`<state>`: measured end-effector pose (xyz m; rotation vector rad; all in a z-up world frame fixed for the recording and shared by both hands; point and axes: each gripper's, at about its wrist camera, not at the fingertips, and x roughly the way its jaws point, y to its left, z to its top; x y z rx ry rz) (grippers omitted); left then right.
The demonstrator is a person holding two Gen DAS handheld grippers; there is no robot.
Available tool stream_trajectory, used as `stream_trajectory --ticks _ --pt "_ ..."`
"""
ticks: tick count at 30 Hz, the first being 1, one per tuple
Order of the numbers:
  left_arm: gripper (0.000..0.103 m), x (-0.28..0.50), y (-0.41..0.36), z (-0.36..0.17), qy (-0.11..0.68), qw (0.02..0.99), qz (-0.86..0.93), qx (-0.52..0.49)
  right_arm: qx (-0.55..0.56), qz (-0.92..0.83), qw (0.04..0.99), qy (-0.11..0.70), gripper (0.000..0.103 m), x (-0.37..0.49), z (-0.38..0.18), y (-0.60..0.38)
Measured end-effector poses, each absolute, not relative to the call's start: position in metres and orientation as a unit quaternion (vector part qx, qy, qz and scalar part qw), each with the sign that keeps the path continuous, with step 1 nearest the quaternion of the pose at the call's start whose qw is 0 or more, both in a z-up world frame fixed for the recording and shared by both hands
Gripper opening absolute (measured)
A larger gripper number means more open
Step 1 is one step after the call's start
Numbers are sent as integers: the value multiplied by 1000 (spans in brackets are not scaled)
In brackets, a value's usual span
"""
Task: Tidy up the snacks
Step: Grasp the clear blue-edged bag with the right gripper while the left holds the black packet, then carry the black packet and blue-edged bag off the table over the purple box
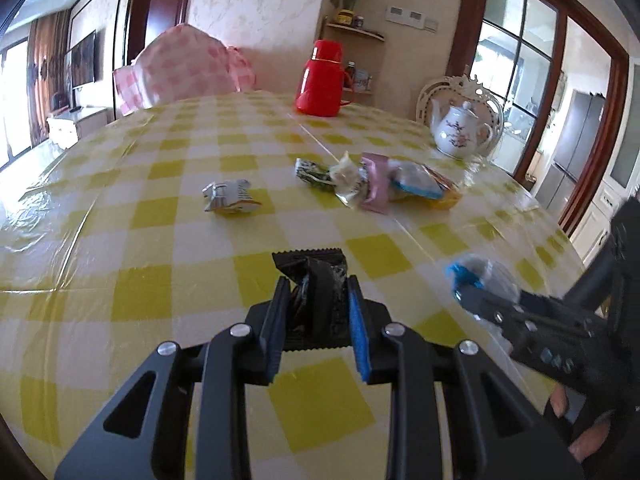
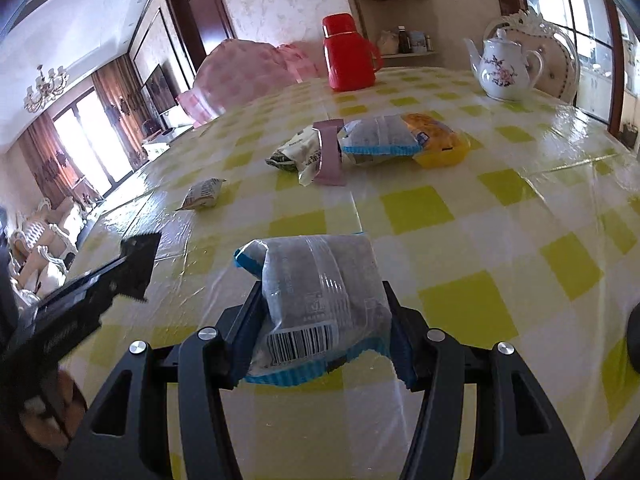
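Note:
My left gripper (image 1: 318,284) is shut on a black snack packet (image 1: 316,280) with zigzag ends, held above the yellow checked tablecloth (image 1: 160,184). My right gripper (image 2: 324,292) is shut on a clear packet with blue ends and a barcode (image 2: 316,292); that packet also shows at the right of the left wrist view as a blue-ended packet (image 1: 480,276). The black packet (image 2: 140,264) appears at the left of the right wrist view. A pile of snack packets (image 1: 380,184) lies mid-table, with a blue and yellow packet (image 2: 400,140) on its right. A single small white packet (image 1: 230,198) lies apart to the left.
A red thermos (image 1: 322,80) stands at the far edge of the table and a white flowered teapot (image 1: 460,130) at the far right. A pink checked chair cover (image 1: 180,68) rises behind the table. A hand (image 1: 580,428) holds the right gripper.

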<state>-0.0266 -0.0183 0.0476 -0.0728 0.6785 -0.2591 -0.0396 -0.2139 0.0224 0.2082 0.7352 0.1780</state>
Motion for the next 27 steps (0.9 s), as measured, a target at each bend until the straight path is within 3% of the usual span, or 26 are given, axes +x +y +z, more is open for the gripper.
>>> stream_trajectory --ticks 27 --pt "28 -104 1 34 340 932 -124 22 155 148 915 342 55 -109 23 -203"
